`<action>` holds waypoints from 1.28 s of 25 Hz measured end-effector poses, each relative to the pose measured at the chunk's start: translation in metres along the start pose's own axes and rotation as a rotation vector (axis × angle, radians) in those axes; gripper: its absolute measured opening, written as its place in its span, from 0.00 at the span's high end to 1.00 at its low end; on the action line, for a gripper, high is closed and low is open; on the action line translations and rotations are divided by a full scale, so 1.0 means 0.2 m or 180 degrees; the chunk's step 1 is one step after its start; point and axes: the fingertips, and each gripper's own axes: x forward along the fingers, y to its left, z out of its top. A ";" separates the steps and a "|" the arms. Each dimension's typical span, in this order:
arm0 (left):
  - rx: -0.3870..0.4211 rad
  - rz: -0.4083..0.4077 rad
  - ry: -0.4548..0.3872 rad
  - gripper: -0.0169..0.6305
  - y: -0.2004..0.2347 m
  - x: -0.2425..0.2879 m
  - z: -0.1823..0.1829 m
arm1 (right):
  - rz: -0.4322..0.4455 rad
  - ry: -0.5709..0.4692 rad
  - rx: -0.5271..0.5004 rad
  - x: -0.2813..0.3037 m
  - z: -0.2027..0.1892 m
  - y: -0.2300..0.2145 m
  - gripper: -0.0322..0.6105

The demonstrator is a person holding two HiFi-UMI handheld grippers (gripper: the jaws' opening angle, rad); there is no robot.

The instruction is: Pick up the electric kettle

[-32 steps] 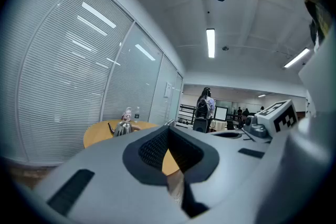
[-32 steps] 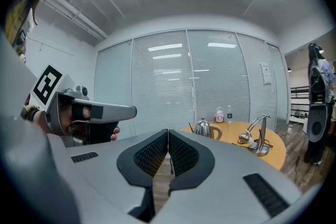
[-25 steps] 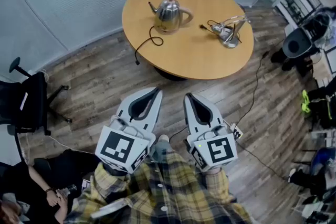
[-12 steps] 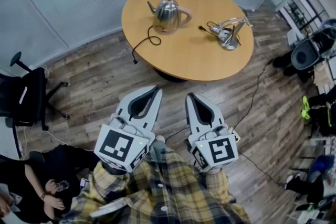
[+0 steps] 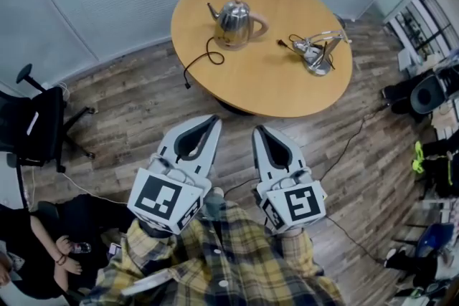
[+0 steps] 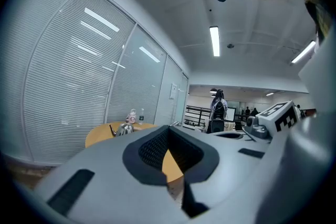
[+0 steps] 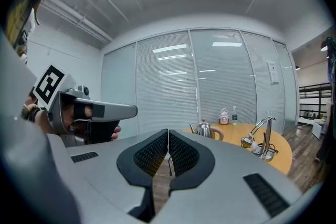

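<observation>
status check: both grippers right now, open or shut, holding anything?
Left gripper: jaws closed, nothing between them.
Right gripper: jaws closed, nothing between them.

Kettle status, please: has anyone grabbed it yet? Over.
Left gripper and right gripper both shut, empty, short of the table. Electric kettle upright on it, untouched. Only wood floor between.

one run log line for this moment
phase: pre-grasp | electric kettle: on round table, untouched | left gripper: jaws shut, empty | right gripper: jaws shut, empty
</observation>
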 end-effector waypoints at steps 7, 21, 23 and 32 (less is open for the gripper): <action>-0.0005 -0.0055 -0.0025 0.97 0.22 0.15 0.04 | -0.0072 0.0016 0.0008 0.25 0.02 -0.05 0.90; -0.0023 -0.0341 0.0077 0.97 0.86 0.49 0.19 | -0.0365 0.0065 0.0067 0.96 0.13 -0.14 0.90; -0.0044 -0.0382 0.0123 0.97 0.93 0.51 0.19 | -0.0421 0.0081 0.0083 1.03 0.12 -0.15 0.90; -0.0044 -0.0527 0.0245 0.97 1.11 0.62 0.16 | -0.0709 0.0131 0.0180 1.18 0.10 -0.23 0.90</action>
